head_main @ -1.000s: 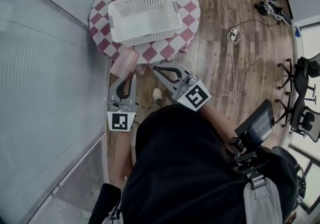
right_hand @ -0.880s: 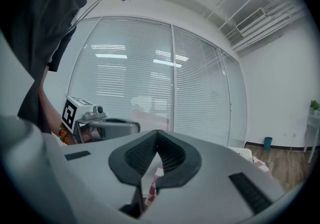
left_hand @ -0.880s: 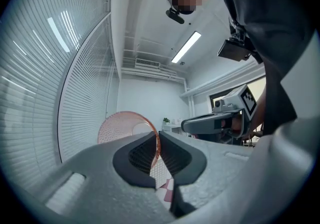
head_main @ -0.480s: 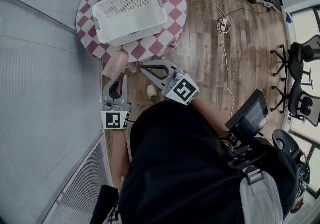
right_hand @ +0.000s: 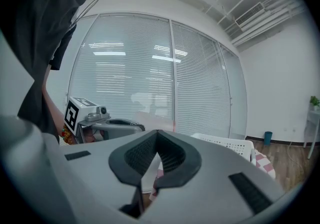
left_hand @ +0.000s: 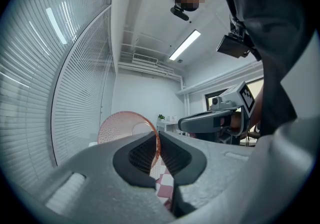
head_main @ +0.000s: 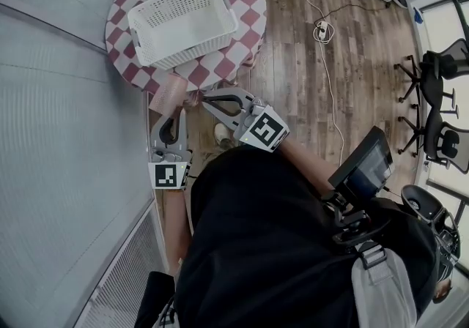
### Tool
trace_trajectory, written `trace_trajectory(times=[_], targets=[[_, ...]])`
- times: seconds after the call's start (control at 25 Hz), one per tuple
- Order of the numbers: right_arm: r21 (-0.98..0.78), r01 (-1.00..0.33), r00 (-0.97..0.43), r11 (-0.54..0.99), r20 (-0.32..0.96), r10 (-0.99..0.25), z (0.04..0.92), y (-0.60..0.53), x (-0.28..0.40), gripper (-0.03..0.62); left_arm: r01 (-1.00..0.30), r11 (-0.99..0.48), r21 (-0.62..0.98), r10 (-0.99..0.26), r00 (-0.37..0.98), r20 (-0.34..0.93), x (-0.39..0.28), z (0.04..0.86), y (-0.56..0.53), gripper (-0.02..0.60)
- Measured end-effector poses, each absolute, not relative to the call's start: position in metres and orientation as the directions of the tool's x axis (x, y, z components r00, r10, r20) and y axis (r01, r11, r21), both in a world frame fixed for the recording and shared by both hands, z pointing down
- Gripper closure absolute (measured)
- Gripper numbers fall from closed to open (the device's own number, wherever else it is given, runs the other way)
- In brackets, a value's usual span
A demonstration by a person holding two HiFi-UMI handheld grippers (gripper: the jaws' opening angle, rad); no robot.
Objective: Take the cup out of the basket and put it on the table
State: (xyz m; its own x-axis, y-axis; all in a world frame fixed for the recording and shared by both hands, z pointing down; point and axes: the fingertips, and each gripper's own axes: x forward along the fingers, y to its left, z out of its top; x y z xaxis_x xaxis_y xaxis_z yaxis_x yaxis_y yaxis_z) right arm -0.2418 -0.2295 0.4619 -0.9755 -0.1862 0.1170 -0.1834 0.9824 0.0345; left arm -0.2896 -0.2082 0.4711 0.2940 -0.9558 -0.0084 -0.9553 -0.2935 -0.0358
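**Cup clear of the basket, pinched at the tabletop's edge**

The left tool point(left_hand: 155, 137) is clenched on the thin wall of the pink see-through cup point(left_hand: 122, 125), one pad inside the rim and one outside, a hold that suits so thin a wall. The cup is out of the white basket point(head_main: 196, 50), at the lower edge of the checked tabletop point(head_main: 248, 25) in the head view's upper left. Whether it rests there cannot be told. The right tool point(right_hand: 156, 137) is closed on nothing, idle beside the left. No writing is legible; the cubes carry only square markers.
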Motion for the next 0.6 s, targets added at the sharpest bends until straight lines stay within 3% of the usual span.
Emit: trace_trajectory(times=[0.6], targets=[[0.024, -0.174, -0.977, 0.984, 0.124, -0.176, 0.4652, -0.2246, -0.2435, 0.583, -0.949, -0.313, -0.034, -0.950, 0.312, 0.016, -0.2879, 0.4748, -0.2060, 0.562]])
